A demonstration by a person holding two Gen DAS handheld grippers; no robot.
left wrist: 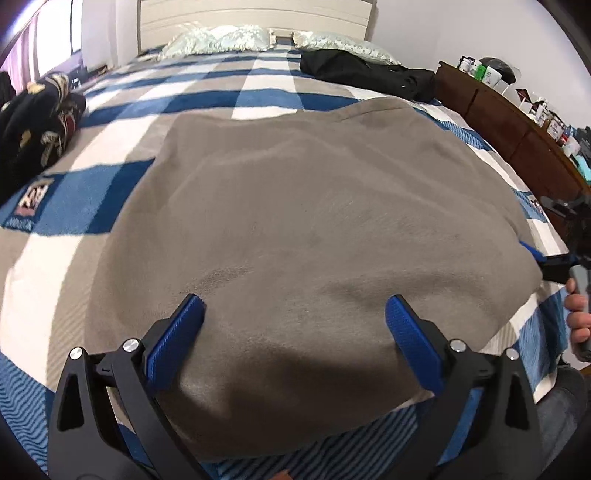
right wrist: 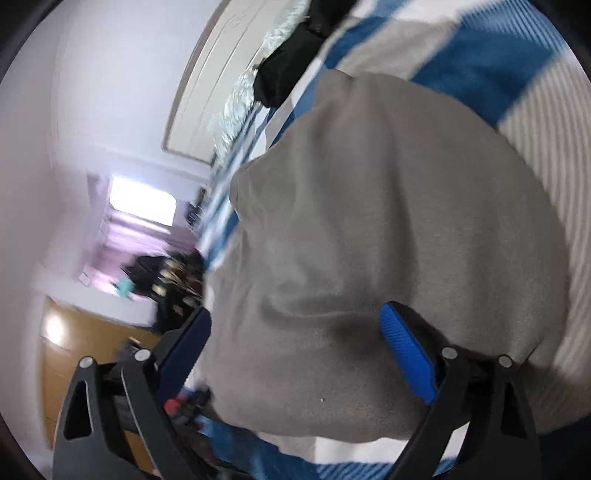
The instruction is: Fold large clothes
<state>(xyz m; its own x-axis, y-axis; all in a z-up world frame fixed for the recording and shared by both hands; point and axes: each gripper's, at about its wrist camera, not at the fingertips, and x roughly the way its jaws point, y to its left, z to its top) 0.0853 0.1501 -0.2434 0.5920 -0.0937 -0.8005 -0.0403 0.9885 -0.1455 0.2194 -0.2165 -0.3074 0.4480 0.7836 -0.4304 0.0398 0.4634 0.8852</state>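
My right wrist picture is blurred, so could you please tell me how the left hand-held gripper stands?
Observer: The left hand-held gripper is open, its fingers on either side of the grey garment's near part, with nothing pinched.
Operator: Thank you; what stands to the right of the bed?
Observer: A brown dresser, crowded with small items.

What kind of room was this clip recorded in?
Most likely a home bedroom: a bed under a blue checked blanket, pillows against a white headboard, and a cluttered wooden dresser beside it.
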